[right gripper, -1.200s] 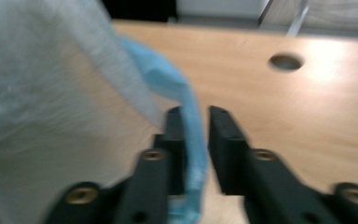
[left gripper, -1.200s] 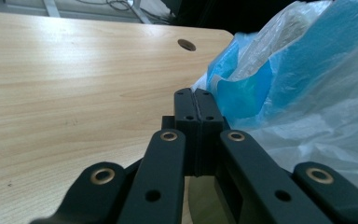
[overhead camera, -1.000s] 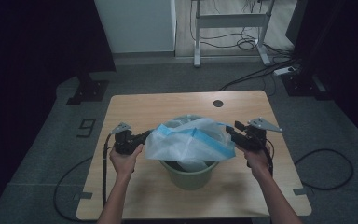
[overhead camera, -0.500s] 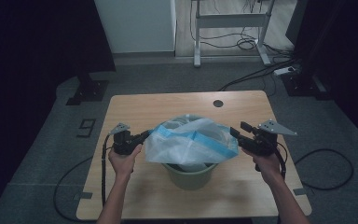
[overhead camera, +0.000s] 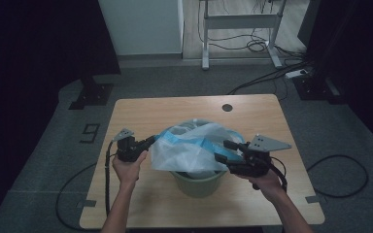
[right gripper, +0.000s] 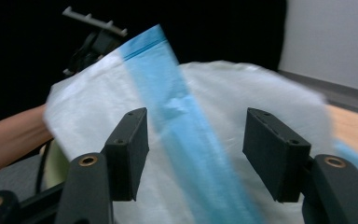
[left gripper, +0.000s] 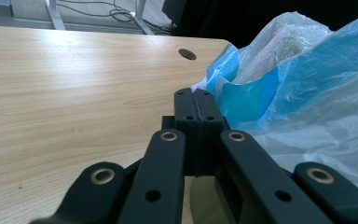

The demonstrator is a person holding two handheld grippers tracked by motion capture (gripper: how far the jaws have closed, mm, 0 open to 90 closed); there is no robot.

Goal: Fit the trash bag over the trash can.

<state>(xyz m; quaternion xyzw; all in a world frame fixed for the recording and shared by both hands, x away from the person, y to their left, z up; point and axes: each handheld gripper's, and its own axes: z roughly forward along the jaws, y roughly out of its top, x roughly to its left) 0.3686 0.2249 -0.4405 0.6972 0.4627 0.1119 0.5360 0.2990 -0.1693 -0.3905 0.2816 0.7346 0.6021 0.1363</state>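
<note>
A green bucket (overhead camera: 196,182) stands on the wooden table (overhead camera: 175,109). A thin white and blue plastic bag (overhead camera: 194,148) is draped over its mouth. My left gripper (overhead camera: 151,140) is at the bag's left corner, shut, with the film pulled out to its tips. In the left gripper view the pads (left gripper: 196,100) meet flat beside the bag (left gripper: 307,93). My right gripper (overhead camera: 222,150) points left at the bag's right side; its jaws have just been opening. In the right gripper view they (right gripper: 198,135) stand apart, the bag (right gripper: 214,93) lying beyond them unpressed.
A round cable hole (overhead camera: 227,107) sits near the table's far edge. Behind the table a metal desk frame (overhead camera: 238,39) and cables lie on the grey floor. A "9" mark (overhead camera: 91,131) is on the floor at the left. Dark curtains flank both sides.
The right gripper has come off the bag's right edge, swung out to the right and drawn nearer the table's front, jaws wider. The bag's right side has slackened. The left gripper kept still.
</note>
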